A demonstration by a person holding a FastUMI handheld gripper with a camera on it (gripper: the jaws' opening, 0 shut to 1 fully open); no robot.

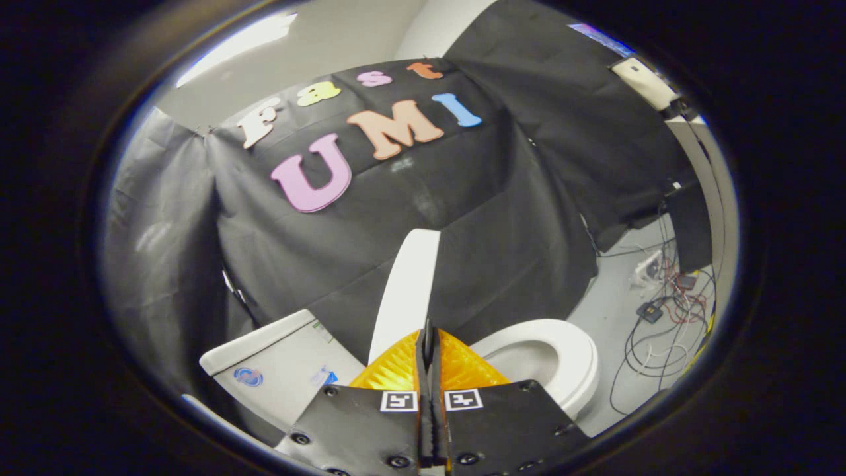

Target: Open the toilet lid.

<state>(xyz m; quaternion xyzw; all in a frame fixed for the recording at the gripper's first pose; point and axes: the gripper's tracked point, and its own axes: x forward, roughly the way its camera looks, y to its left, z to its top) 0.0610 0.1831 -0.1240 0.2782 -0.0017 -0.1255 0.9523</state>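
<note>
I see a pale grey floor (611,317) on the far side of the toilet, with a tangle of cables (664,311) and a few small devices lying on it near a white upright post (700,165), and black cloth (462,218) draped as the wall behind everything, with a white ceiling above it. The toilet lid (404,291) is white and stands raised almost upright, edge-on to me, rising just beyond my fingertips. To one side of it the white seat (555,350) rings the open bowl; I cannot make out what is in the bowl. On the other side sits the white tank (277,360), with small stickers on its top. My claw (428,344) is closed, its two fingers (396,367) pressed together with no gap, and I can see nothing gripped between them
</note>
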